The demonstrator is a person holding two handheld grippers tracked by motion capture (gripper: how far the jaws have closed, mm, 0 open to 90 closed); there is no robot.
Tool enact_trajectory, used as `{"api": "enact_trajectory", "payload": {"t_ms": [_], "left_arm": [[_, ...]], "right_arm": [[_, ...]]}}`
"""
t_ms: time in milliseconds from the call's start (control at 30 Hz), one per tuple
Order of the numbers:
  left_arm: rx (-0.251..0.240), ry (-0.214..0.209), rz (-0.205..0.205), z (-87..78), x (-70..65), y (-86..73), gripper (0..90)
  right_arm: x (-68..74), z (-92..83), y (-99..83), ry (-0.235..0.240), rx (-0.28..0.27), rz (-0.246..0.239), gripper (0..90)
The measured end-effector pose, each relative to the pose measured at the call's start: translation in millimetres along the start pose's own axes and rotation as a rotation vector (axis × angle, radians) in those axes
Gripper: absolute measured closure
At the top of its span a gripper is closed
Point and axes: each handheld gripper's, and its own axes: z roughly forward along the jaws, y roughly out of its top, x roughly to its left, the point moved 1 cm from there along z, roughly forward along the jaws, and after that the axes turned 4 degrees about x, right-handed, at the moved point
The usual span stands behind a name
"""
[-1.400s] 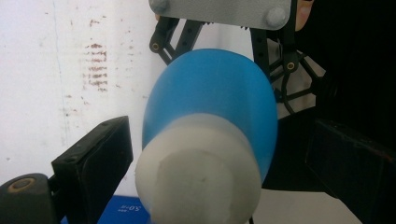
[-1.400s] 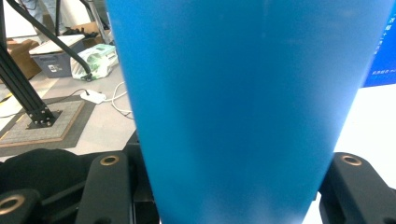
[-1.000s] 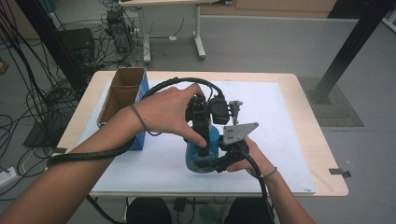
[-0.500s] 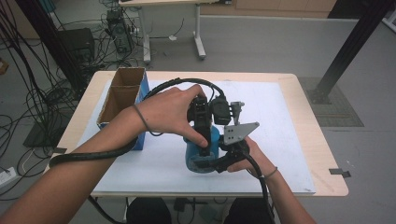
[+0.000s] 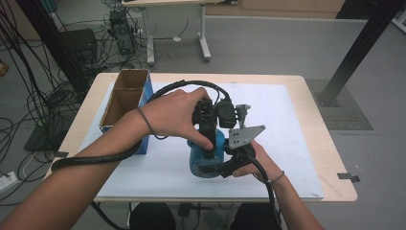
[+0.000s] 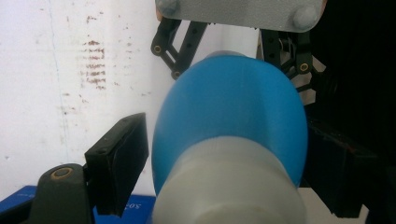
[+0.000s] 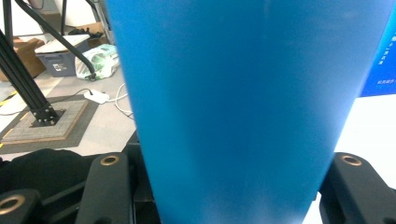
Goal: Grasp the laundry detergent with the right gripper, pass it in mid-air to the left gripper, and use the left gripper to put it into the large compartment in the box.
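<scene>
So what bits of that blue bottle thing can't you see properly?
- High view: the blue bottle is mostly covered by the left hand and both grippers.
- Left gripper view: its cap end is close and blurry, and the left gripper has just been closing around it; whether the pads press it can't be told.
- Right gripper view: the bottle's blue side runs off the top edge, hiding the right gripper's pads.
</scene>
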Motion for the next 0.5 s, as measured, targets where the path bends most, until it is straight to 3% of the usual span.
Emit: {"api": "enact_trajectory", "payload": {"t_ms": [500], "left_arm": [[0.003,-0.020,-0.008,2.7,3.9,0.5,35.5]], "right_arm": [[-0.1,-0.5,1.1,0.005,-0.001,-0.001,41.9]]}}
